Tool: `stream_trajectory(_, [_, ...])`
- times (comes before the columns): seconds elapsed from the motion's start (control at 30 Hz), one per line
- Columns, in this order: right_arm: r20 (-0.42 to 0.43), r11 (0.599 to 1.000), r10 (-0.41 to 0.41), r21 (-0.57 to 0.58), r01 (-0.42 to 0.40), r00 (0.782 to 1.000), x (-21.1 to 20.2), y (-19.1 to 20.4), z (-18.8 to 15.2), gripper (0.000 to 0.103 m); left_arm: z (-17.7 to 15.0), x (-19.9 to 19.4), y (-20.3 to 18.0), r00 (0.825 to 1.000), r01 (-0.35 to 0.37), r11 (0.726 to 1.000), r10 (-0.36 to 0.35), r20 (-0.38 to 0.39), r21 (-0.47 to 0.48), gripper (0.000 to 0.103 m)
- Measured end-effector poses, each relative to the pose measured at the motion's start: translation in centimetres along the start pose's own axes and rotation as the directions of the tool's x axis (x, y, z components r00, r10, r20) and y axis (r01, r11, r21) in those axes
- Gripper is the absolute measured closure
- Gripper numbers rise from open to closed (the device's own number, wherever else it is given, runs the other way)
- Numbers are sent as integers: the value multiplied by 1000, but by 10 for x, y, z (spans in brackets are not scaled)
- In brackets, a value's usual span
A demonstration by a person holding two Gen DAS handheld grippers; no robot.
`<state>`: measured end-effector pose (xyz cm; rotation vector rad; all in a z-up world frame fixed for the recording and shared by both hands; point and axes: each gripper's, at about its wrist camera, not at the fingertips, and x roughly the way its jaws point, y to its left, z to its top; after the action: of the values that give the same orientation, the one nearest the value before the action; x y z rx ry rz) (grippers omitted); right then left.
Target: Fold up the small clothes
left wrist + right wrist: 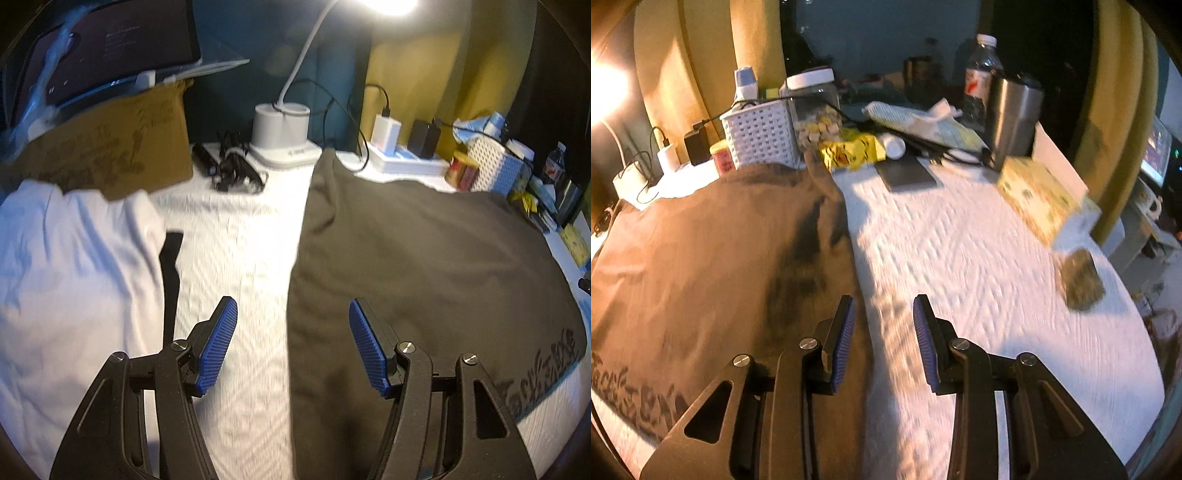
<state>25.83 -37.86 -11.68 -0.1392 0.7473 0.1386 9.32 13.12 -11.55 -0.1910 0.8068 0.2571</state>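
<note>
Two grippers hang over a white quilted cover (240, 258) with nothing between their blue pads. In the left wrist view, the left gripper (293, 345) fills the bottom centre of the frame, its jaws spread wide and empty; the left edge of a dark grey garment (424, 266) runs up between the two fingers, so the right finger lies over the cloth and the left one over bare cover. The garment lies flat across the right half of that frame, with printed lettering (539, 369) along its lower right hem. A white garment (74, 266) is spread at the left, a cardboard box (110, 147) above it. At upper centre stand a white lamp base (280, 129) and, right of it, a power strip (402, 158) with chargers plugged in.

In the right wrist view, the right gripper (884, 339) sits at bottom centre, jaws parted more narrowly and also empty. Here the same garment (713, 266) covers the left half of the frame; its right edge passes just beside the left finger. A white basket (761, 136), a steel tumbler (1014, 118) and a water bottle (982, 74) crowd the top of the frame.
</note>
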Motion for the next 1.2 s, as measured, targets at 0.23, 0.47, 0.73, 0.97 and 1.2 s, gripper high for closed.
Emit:
stream_trajectory(0.23, [-25, 998, 34, 51, -32, 999, -19, -10, -40, 68, -29, -14, 1, 1000, -15, 1000, 15, -24, 7, 40])
stream_trajectory(0.47, [-50, 990, 96, 106, -91, 994, -32, -17, -67, 68, -52, -22, -8, 998, 25, 998, -22, -60, 64, 41])
stream_trajectory(0.73, [-37, 977, 152, 157, -144, 988, -39, -15, -79, 68, -63, -18, -17, 997, 24, 995, -16, -79, 94, 37])
stream_trajectory(0.97, [-16, 972, 206, 117, -203, 978, -41, 4, -84, 68, -67, -22, -21, 997, 44, 993, -37, -70, 108, 49])
stream_trajectory(1.2, [-4, 976, 201, 83, -200, 980, -41, 10, -85, 94, -69, -32, -35, 991, 111, 984, -98, -92, 140, 96])
